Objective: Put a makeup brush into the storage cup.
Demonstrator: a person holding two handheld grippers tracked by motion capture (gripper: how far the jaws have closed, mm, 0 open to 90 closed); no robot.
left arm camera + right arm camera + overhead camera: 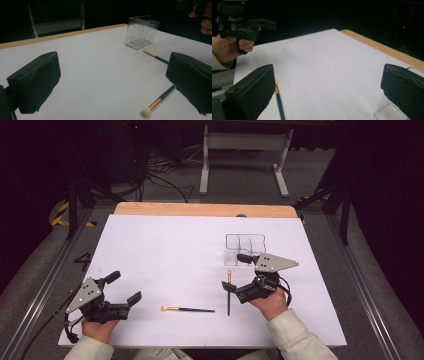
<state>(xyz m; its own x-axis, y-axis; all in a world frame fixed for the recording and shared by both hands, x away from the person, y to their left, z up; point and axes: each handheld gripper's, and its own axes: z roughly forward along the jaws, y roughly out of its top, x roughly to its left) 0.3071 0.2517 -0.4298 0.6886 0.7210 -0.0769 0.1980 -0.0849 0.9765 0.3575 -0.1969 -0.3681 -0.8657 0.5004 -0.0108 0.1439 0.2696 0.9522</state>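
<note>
Two slim dark-handled makeup brushes with gold ferrules lie on the white table [165, 250]. One brush [187, 309] lies crosswise near the front edge, pale tip to the left. The other brush [229, 292] lies lengthwise, just beside the lower jaw of my right gripper [236, 272], which stands open and empty. A clear plastic compartment box [245, 247] stands just behind that gripper. My left gripper [124, 287] is open at the front left, holding nothing. In the left gripper view the near brush [156, 102] runs under the right jaw, with the box [141, 32] beyond.
A wooden strip [205, 209] edges the table's far side. Beyond it stand a white metal frame [245, 150] and cables on the floor. The right gripper view has the lengthwise brush [279, 100] by its left jaw and the box's corner [387, 111] at lower right.
</note>
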